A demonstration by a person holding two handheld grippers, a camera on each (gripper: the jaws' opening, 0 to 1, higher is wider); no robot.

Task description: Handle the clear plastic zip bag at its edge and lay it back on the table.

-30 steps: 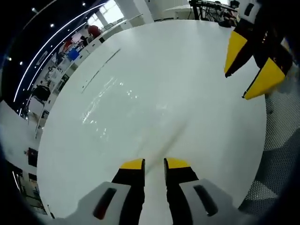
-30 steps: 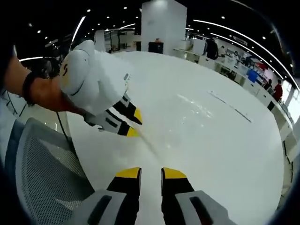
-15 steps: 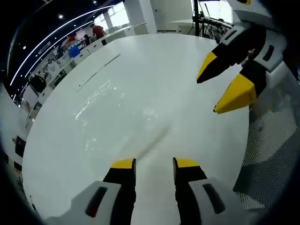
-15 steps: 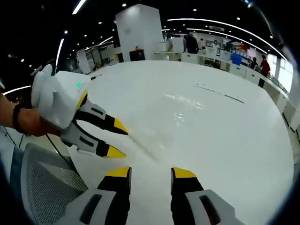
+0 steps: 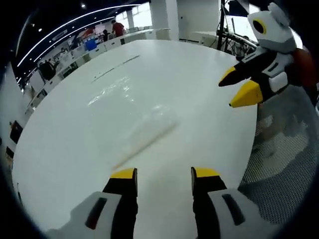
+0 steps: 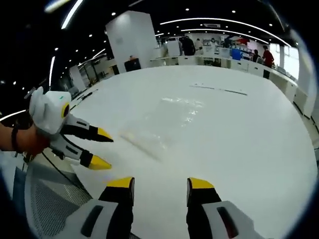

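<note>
The clear plastic zip bag [image 5: 147, 130] lies flat on the round white table [image 5: 70, 149], its zip edge running diagonally toward me. My left gripper [image 5: 164, 174] is open just short of that edge, with nothing between its jaws. My right gripper [image 5: 237, 88] hovers open at the table's right rim. In the right gripper view the bag [image 6: 143, 143] rests ahead of my open right gripper [image 6: 159, 183]. There, a hand [image 6: 27, 142] holds the left gripper [image 6: 103, 149], open, beside the bag's near end and apart from it.
A grey mesh chair [image 5: 284, 164] stands at the table's near rim, seen also as the mesh chair [image 6: 45, 204]. A thin dark line [image 5: 114, 67] marks the far tabletop. Desks and people stand beyond the table, with a white pillar [image 6: 129, 40] behind.
Both grippers have drawn back from the bag and their jaws have spread wider. The bag's edge, earlier running between the left jaws, now lies free on the table.
</note>
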